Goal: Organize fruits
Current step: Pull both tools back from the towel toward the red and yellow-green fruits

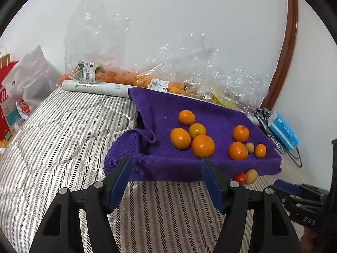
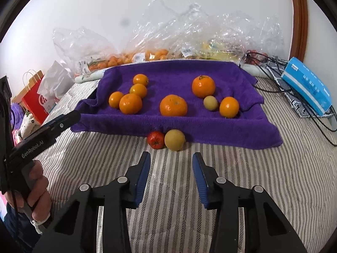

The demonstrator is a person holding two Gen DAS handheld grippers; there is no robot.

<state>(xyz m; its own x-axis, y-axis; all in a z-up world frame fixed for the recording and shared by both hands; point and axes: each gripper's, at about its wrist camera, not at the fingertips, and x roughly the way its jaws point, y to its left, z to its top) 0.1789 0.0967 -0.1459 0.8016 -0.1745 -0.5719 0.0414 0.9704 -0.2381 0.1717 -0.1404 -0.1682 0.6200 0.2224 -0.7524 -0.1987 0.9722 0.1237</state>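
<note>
Holding both grippers wide open and empty, I have my right gripper (image 2: 171, 164) near the red fruit (image 2: 155, 139) and yellow fruit (image 2: 174, 140) touching below the purple towel (image 2: 189, 124). My left gripper (image 1: 166, 164) hovers by the oranges (image 1: 202, 146) on it.

Left gripper (image 1: 166, 162) and right gripper (image 2: 171, 158) agape.

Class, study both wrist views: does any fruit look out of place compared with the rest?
Yes. A small red fruit and a yellow-green fruit lie side by side on the striped bedcover, just off the front edge of the purple towel, while the other loose fruits sit on the towel.
</note>
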